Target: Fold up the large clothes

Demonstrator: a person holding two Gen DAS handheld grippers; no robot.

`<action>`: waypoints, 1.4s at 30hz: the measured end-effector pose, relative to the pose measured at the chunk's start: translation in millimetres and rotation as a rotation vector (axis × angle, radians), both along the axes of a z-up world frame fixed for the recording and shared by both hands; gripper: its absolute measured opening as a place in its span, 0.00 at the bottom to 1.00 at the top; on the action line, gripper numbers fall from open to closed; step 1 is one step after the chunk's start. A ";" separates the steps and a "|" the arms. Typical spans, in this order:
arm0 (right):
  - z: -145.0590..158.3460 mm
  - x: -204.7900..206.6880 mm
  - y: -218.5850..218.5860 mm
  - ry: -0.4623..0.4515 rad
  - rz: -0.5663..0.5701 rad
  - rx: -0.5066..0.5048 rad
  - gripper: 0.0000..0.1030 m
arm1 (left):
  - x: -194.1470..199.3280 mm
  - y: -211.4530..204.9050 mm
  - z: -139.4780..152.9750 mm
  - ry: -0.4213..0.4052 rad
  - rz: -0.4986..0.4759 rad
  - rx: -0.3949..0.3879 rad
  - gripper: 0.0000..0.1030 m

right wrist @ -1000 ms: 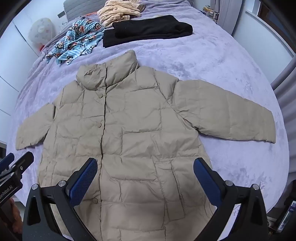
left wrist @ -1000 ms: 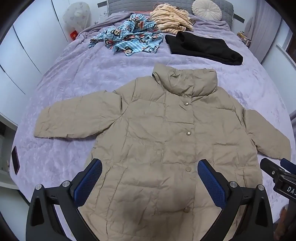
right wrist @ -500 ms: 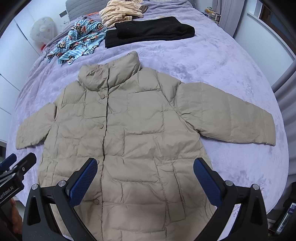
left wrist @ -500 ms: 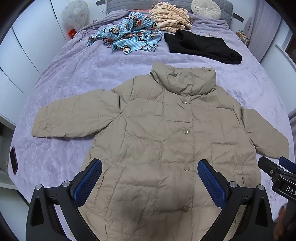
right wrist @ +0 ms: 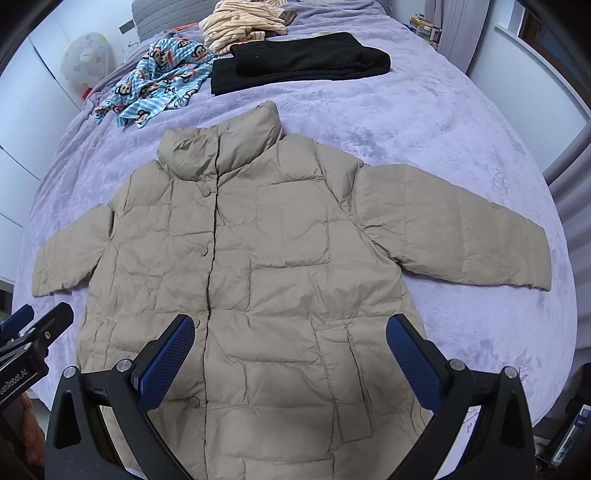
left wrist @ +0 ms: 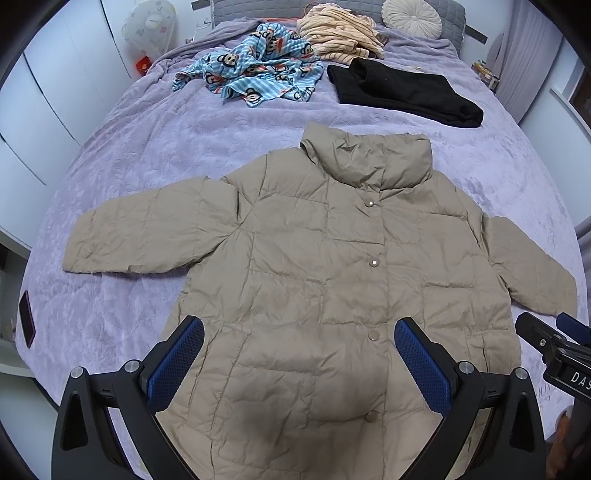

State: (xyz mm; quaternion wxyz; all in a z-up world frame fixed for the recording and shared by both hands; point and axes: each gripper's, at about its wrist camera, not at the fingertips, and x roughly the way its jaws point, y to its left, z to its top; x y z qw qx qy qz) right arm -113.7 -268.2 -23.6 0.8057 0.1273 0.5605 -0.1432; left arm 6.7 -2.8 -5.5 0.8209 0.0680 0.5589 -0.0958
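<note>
Left gripper and right gripper: jaws spread wide, nothing held, both above hem of beige puffer jacket. Partial lettering on gripper bodies: "DAS", "enRobot.AI". Jacket front up, snapped shut, 2 sleeves spread, at near edge of purple bedspread. Far end: black garment, blue monkey-print cloth, striped cream garment, round cushion.

Home bedroom: bed, cushion, wardrobe doors.

Both wrist views look down from the hem; both share the jacket.
</note>
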 end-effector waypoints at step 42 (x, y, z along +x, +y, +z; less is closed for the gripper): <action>1.7 -0.6 -2.5 -0.006 -0.006 0.005 1.00 | -0.4 0.4 -1.7 -0.001 0.000 0.009 1.00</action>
